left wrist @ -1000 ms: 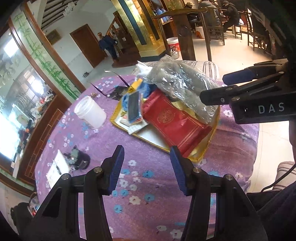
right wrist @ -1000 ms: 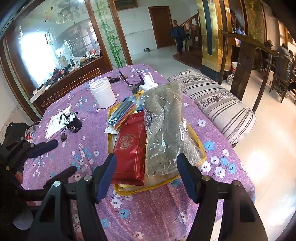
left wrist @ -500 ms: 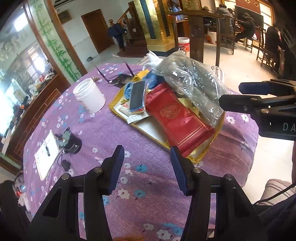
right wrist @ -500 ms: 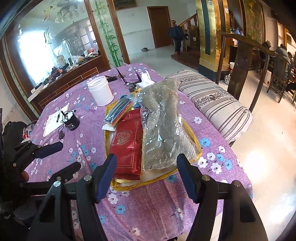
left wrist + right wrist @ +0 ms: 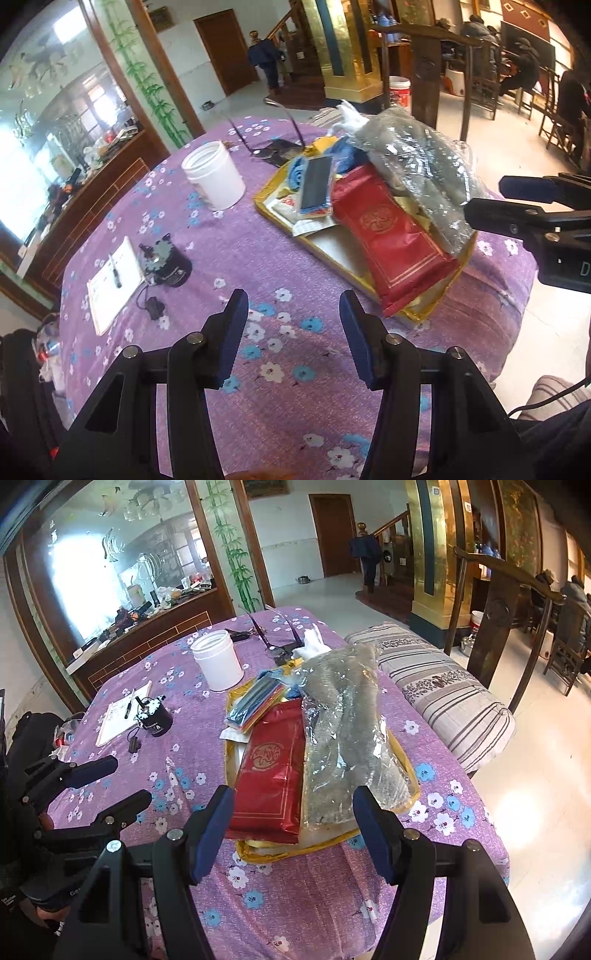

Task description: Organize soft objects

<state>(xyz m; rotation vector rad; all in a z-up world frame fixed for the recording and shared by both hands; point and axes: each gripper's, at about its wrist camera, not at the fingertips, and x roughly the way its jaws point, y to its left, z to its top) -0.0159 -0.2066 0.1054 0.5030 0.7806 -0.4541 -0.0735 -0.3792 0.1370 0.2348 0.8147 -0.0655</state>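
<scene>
**Both grippers hovering short of the tray, nothing taken**

Hanging above the cloth (image 5: 258,243) with left gripper (image 5: 290,321) released, jaws apart on nothing but flowered fabric. Hovering likewise with right gripper (image 5: 293,814), released and empty, aimed at the near end of the tray (image 5: 408,771). Probably lining up a first pick, since every soft thing is lying untouched.

Resting across the tray, heaped and overlapping: grey bag (image 5: 343,731) on the side away from the tub, red pouch (image 5: 271,775) beside it and partly under its edge, striped pack (image 5: 255,701) and a blue cloth (image 5: 297,171) at the far end. Likely needing the grey bag lifted first, being topmost and spilling past the rim; crinkly film probably sliding under the pads.

Standing off the tray on the far-left: white tub (image 5: 218,661). Lying beyond the tray: glasses (image 5: 269,147). Sitting left of the tray, well apart: black cup (image 5: 155,720) and notepad (image 5: 122,716), clear of the reach. Crowding the tray's right flank, just off the cloth: striped cushion (image 5: 447,690) and a chair back (image 5: 495,613).
</scene>
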